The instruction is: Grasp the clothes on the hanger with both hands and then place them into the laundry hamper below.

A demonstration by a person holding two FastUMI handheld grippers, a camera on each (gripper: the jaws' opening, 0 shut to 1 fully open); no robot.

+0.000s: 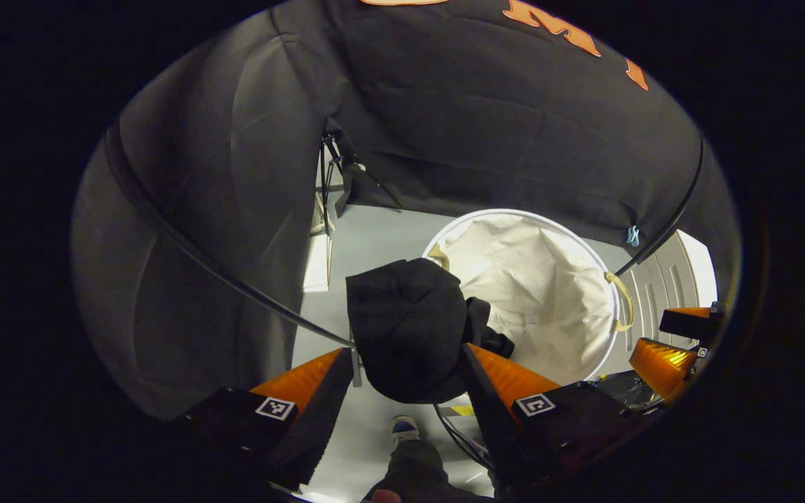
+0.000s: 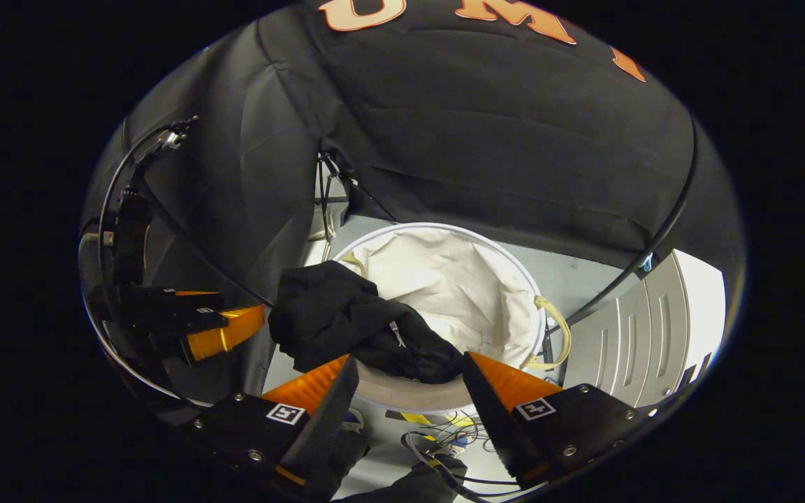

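Left tongs [image 1: 409, 370], spread wide, with the black garment [image 1: 406, 328] bunched between them over the hamper's near rim; white-lined laundry hamper [image 1: 549, 293] on the floor beyond; right tongs [image 2: 409, 381], likewise spread wide, gripping nothing.

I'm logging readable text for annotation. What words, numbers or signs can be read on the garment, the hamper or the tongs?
Black garment: no text.
White laundry hamper: no text.
Left tongs and right tongs: square coded markers, black-and-white patterns only, no readable words or numbers.
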